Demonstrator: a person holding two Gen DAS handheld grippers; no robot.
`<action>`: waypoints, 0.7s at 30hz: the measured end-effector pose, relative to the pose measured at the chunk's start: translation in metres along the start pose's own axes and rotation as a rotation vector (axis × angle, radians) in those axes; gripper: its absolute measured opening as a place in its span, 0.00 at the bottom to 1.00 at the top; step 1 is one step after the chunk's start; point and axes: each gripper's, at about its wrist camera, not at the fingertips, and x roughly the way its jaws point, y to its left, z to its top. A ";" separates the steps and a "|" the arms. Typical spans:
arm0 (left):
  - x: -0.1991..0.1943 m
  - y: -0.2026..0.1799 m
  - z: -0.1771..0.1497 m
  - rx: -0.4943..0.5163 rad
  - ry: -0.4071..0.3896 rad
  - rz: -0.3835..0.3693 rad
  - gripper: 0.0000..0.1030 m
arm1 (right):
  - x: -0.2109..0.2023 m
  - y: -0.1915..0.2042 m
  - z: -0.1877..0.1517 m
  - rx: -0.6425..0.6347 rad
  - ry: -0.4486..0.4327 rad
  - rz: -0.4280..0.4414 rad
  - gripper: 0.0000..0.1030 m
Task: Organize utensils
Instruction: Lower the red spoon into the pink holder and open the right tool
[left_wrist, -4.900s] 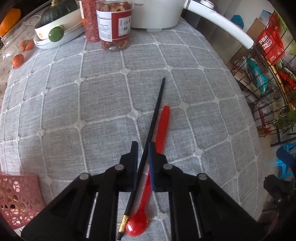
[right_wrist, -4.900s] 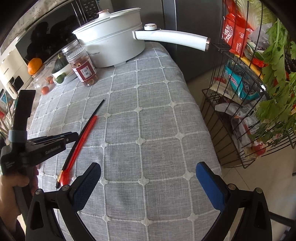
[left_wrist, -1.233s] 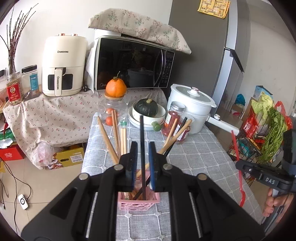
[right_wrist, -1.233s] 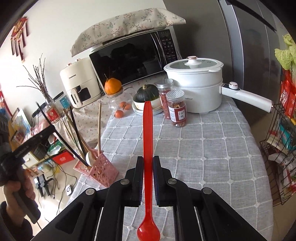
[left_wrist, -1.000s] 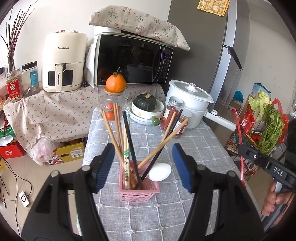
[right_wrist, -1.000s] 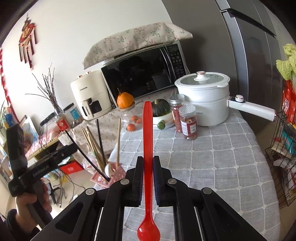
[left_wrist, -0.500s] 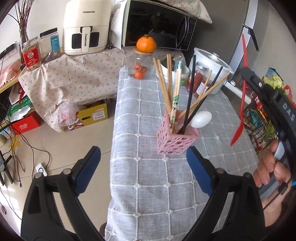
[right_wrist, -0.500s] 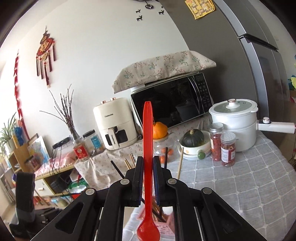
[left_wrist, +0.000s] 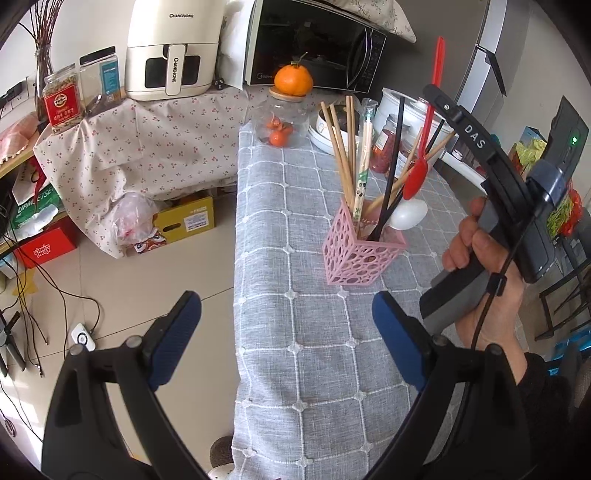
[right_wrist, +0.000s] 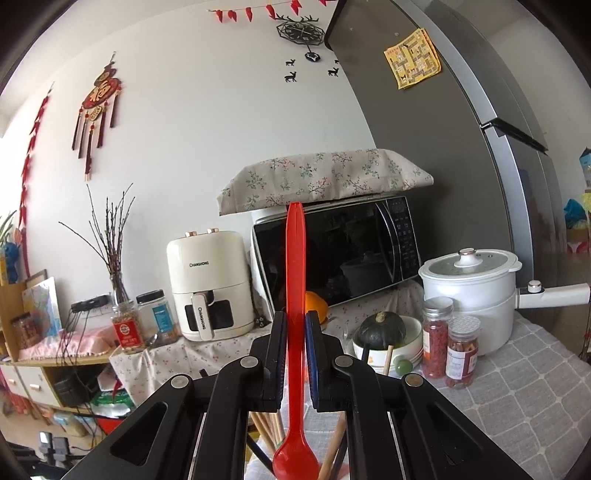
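Grey checked tablecloth (left_wrist: 295, 332) running from centre frame down to bottom centre in the left wrist view; floor to its left.

Black microwave (right_wrist: 332, 254) mid-frame in the right wrist view, floral cloth on top; also top centre in the left wrist view. Cream air fryer (left_wrist: 171, 48) upper left there. White pot (right_wrist: 469, 295) with long handle at right of the right wrist view, two red-filled jars (right_wrist: 450, 339) just in front of it, dark squash in a white bowl (right_wrist: 384, 332) just left of the jars.

Left gripper (left_wrist: 286, 334) at bottom of its own view: blue pads spread wide, nothing between them, only cloth and floor behind the gap.

Right gripper (right_wrist: 295, 354) bottom centre of its own view: jaws clamped tight on the red spoon (right_wrist: 295, 314), handle pointing up, bowl end down at bottom edge. In the left wrist view same gripper at right of frame, held by a hand (left_wrist: 484, 280) with dark sleeve.

Pink lattice utensil holder (left_wrist: 360, 251) centre-right in the left wrist view, upright on the cloth. Inside: wooden chopsticks (left_wrist: 343, 155), black chopsticks (left_wrist: 391, 166), all leaning. White egg-shaped thing (left_wrist: 408, 216) just behind the holder.

Red spoon in that view: upper right, near vertical, bowl just above the holder's far side, overlapping the chopstick tops. Touching them or not: cannot tell.

Orange fruit (left_wrist: 293, 79) on a glass jar lid, upper centre.
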 end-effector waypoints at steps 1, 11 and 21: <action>0.001 0.001 0.000 0.000 0.003 0.000 0.91 | 0.001 0.002 -0.003 -0.006 -0.007 -0.005 0.10; 0.005 0.008 -0.003 -0.008 0.014 0.005 0.91 | 0.001 -0.011 -0.023 0.057 0.022 -0.009 0.15; 0.005 -0.003 0.000 -0.003 -0.006 0.024 0.91 | -0.020 -0.019 0.007 0.044 0.029 -0.004 0.42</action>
